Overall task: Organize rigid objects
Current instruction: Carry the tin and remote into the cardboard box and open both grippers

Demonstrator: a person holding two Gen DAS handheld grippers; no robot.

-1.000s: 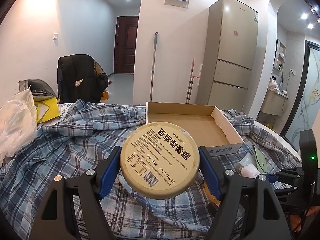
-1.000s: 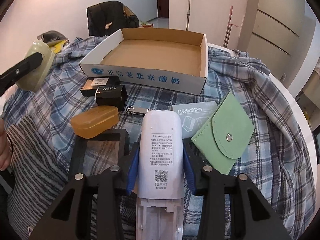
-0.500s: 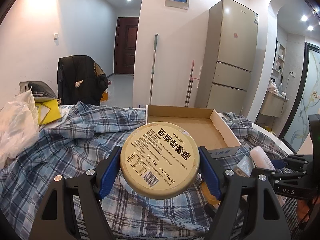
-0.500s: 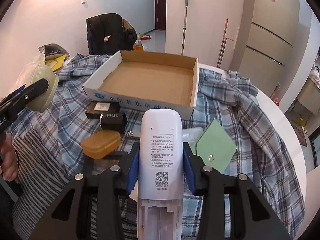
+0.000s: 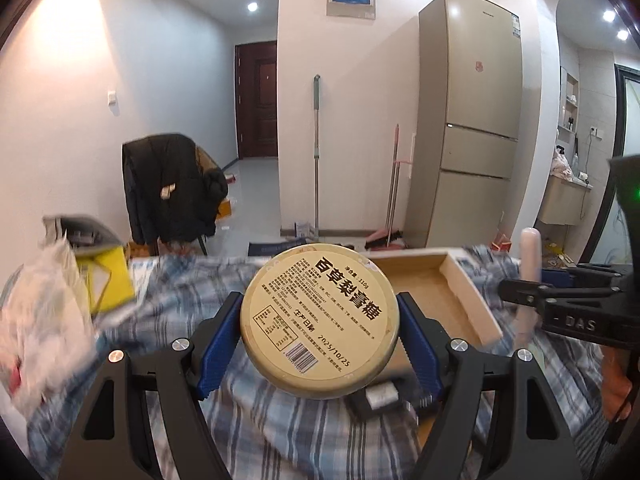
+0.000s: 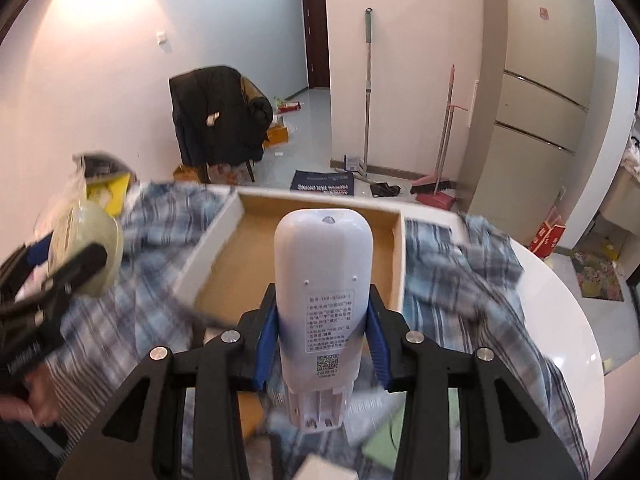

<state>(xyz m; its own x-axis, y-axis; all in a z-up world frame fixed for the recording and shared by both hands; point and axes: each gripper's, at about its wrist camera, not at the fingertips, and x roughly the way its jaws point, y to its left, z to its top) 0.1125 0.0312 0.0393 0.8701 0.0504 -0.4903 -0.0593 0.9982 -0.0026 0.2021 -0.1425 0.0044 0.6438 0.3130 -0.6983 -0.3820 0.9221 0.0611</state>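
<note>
Showing only from the left wrist: round tin (image 5: 319,321) label text

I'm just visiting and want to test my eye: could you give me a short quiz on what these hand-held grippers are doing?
1. True or false: the cardboard tray already holds objects.
2. The left hand-held gripper grips: A) a round tin B) a cup C) a book.
3. What does the right hand-held gripper hold?

Key: 1 false, its visible floor is bare; 2 A; 3 a white remote control, back side up.
</note>
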